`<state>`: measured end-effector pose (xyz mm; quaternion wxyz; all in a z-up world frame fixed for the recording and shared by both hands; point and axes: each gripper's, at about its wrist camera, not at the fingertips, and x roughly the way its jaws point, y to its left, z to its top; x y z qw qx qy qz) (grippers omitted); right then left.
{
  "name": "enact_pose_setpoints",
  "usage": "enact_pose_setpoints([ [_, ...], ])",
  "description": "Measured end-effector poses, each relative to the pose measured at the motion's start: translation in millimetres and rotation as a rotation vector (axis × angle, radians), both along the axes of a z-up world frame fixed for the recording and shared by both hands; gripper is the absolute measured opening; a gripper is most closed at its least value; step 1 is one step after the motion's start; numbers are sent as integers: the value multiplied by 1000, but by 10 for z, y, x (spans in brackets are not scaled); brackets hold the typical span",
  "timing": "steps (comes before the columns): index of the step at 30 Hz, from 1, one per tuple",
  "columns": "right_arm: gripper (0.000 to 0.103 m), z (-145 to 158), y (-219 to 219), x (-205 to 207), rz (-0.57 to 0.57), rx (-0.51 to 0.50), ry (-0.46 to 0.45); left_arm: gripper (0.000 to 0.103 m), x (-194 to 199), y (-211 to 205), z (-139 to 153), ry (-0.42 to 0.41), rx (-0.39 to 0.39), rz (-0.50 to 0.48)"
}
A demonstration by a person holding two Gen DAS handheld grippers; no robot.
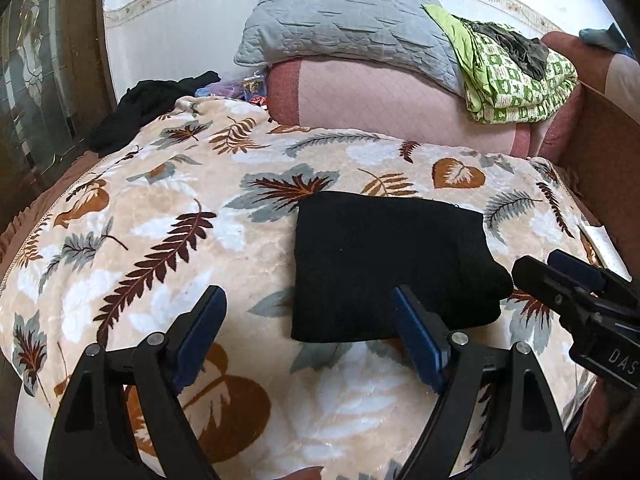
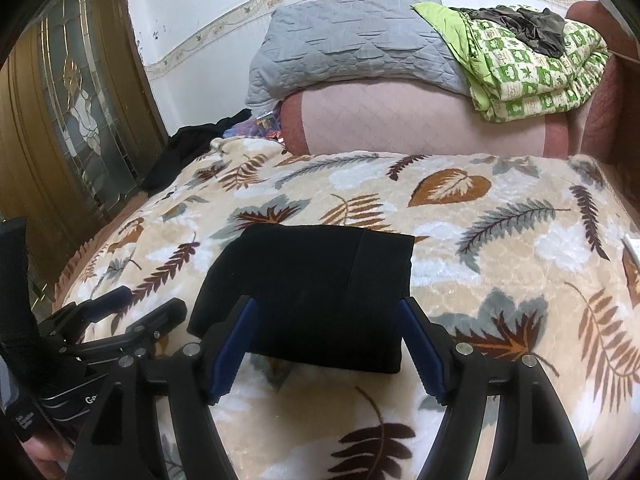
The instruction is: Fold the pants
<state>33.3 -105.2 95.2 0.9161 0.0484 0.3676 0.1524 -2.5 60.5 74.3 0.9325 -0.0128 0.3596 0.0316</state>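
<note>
Your work surface is a plush beige blanket with a brown and grey leaf print [image 1: 168, 240], spread before a grey quilted pillow [image 1: 344, 24]. The black pants [image 2: 312, 292] lie folded into a flat rectangle near you. Your left gripper [image 1: 308, 312] and right gripper [image 2: 326, 328] both hover spread apart, holding nothing.

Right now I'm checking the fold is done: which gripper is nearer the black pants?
Right. The right gripper straddles the near edge of the black pants, jaws open. The left gripper is open too, mostly off their left edge, only one finger over them.
</note>
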Motion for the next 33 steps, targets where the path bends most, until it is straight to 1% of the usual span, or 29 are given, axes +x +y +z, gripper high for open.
enact_pose_setpoints([
  [16, 77, 51, -5, -108, 14, 14, 1, 84, -145, -26, 81, -15, 8, 3],
  [33, 79, 64, 21, -142, 28, 17, 7, 84, -167, -65, 98, -6, 12, 0],
])
